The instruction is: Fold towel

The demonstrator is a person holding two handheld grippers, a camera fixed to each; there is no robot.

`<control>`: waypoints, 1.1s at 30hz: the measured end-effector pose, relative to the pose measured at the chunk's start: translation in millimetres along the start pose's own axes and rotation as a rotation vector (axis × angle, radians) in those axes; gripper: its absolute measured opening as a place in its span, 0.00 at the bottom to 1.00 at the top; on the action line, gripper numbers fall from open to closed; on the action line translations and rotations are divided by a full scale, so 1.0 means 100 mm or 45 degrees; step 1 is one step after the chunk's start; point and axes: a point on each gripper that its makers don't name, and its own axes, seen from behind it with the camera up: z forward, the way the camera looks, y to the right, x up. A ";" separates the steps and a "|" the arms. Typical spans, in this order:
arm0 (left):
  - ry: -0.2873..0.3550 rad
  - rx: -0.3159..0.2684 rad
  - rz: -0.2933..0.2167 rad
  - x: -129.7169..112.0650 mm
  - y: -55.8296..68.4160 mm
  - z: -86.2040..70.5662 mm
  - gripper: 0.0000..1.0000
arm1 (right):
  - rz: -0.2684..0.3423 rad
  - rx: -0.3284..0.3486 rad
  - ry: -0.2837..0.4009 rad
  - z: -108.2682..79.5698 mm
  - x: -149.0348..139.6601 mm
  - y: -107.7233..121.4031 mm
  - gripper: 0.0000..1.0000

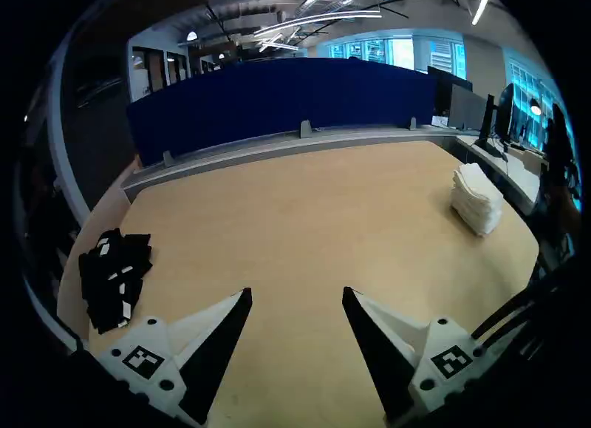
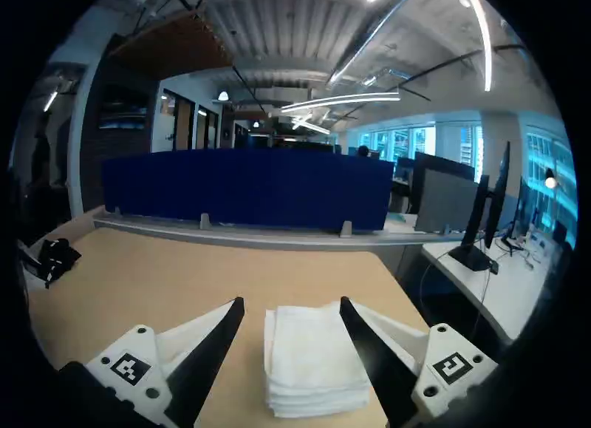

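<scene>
A stack of folded white towels (image 1: 476, 198) lies at the right end of the wooden table (image 1: 310, 221) in the left gripper view. My left gripper (image 1: 296, 296) hangs open over bare tabletop near the front edge, far from the stack. In the right gripper view the same towel stack (image 2: 314, 358) lies just below and between my right gripper's fingers. The right gripper (image 2: 290, 304) is open and hovers over the stack; I cannot tell whether it touches the towels.
A heap of black cloths with white tags (image 1: 114, 278) lies at the table's left end, seen again as dark cloths (image 2: 52, 259) at far left in the right gripper view. A blue partition (image 1: 288, 103) runs along the table's back. Monitors (image 2: 473, 221) stand on the neighbouring desk at right.
</scene>
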 end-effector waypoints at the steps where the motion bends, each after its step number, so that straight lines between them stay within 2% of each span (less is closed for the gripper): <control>1: 0.011 0.004 -0.004 0.02 -0.01 0.00 0.90 | -0.001 0.001 0.008 -0.01 0.02 -0.02 1.00; 8: 0.123 0.047 -0.077 0.25 -0.16 0.00 0.91 | -0.022 0.019 0.021 -0.03 0.09 -0.22 1.00; 11: 0.212 0.077 -0.105 0.43 -0.27 -0.04 0.91 | -0.031 0.021 0.020 -0.06 0.11 -0.29 1.00; 17: 0.431 0.171 -0.139 0.85 -0.59 -0.19 0.91 | -0.026 0.045 0.050 -0.14 0.21 -0.51 1.00; 23: 0.578 0.208 -0.185 1.16 -0.80 -0.29 0.90 | 0.007 0.048 0.092 -0.21 0.36 -0.70 1.00; 26: 0.623 0.205 -0.192 1.25 -0.85 -0.30 0.91 | 0.012 0.048 0.106 -0.23 0.40 -0.77 1.00; 33: 0.646 0.199 -0.159 1.30 -0.88 -0.23 0.90 | 0.010 0.038 0.091 -0.21 0.44 -0.91 1.00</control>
